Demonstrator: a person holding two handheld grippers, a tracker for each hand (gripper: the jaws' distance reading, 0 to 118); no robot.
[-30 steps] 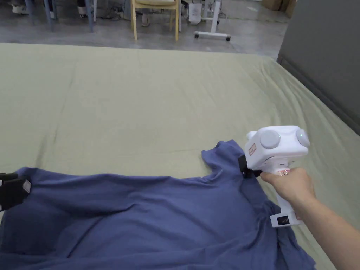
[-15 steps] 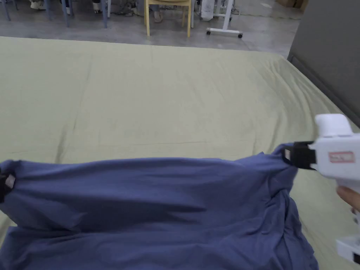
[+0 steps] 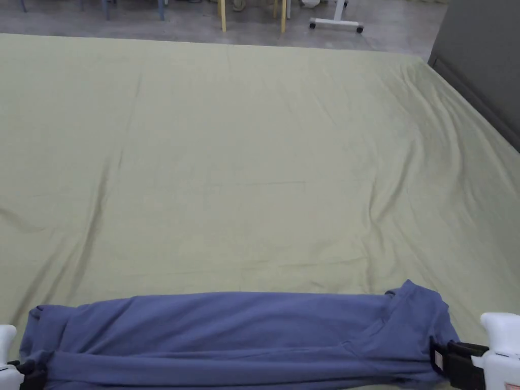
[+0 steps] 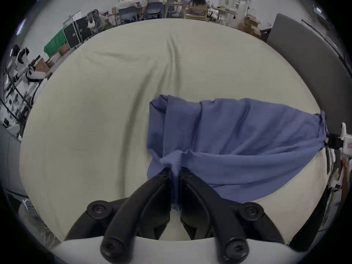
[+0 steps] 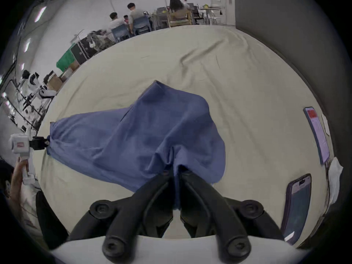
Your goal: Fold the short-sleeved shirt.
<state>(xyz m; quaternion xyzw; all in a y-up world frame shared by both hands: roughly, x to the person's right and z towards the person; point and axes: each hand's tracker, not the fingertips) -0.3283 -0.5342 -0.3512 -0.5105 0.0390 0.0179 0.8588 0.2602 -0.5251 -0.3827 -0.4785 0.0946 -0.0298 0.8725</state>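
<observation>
Fingers (image 4: 167, 174) of the left gripper (image 4: 174, 173) are clamped on one end of the blue short-sleeved shirt (image 3: 244, 335); the right gripper (image 5: 176, 170) pinches the other end, probably to keep the fold taut. The shirt's a long band on the green bed sheet (image 3: 254, 152), near edge. The right gripper view also catches two phones (image 5: 298, 203) beside the shirt.

You are standing at a big bed sheet (image 3: 254, 152), pale green and a bit wrinkled. Past the far edge of the sheet is a grey floor (image 3: 193, 20) with yellow chair legs (image 3: 222, 14) and a white stand on wheels (image 3: 336, 21). A dark grey wall (image 3: 482, 61) runs along the sheet's right side.
</observation>
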